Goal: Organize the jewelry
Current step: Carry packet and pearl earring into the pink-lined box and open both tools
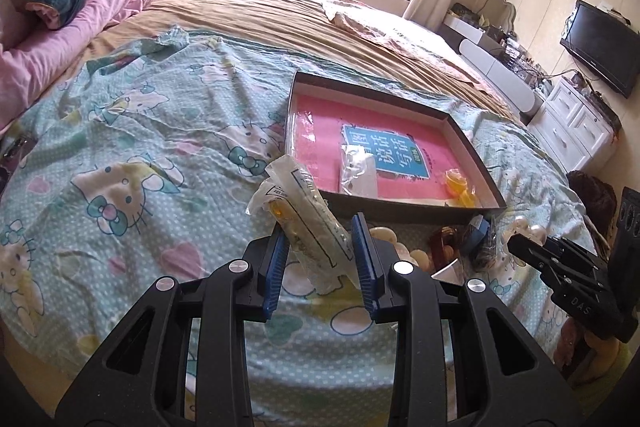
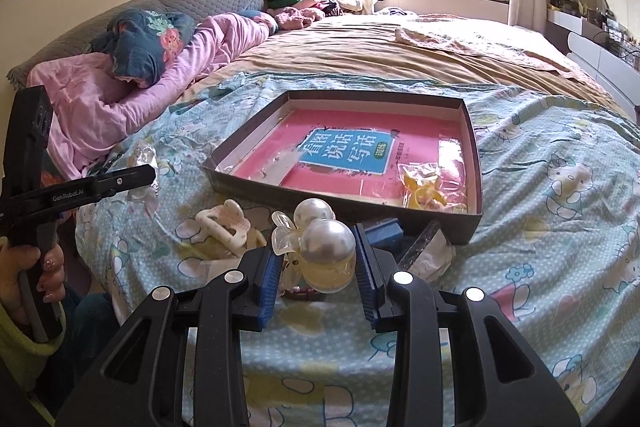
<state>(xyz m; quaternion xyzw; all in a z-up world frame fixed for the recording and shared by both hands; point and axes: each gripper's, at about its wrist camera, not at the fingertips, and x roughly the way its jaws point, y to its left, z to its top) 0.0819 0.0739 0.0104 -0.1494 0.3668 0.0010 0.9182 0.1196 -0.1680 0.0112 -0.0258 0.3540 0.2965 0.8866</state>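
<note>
A dark shallow box [image 1: 476,143] [image 2: 474,163] with a pink book inside lies on the bed. It holds a clear packet [image 1: 358,169] and a bag of yellow pieces [image 1: 460,187] [image 2: 424,189]. My left gripper [image 1: 320,247] is shut on a clear plastic packet [image 1: 304,211] with a yellow item inside, held above the blanket just left of the box's near corner. My right gripper [image 2: 318,261] is shut on a pearl hair clip [image 2: 326,247], in front of the box's near wall. A white claw clip [image 2: 224,227] lies to its left.
A Hello Kitty blanket [image 1: 140,155] covers the bed. Pink bedding and pillows [image 2: 160,75] lie at the far left. A blue item [image 2: 386,231] and a dark strip on white paper [image 2: 424,245] lie by the box. A white dresser and TV [image 1: 600,47] stand at the right.
</note>
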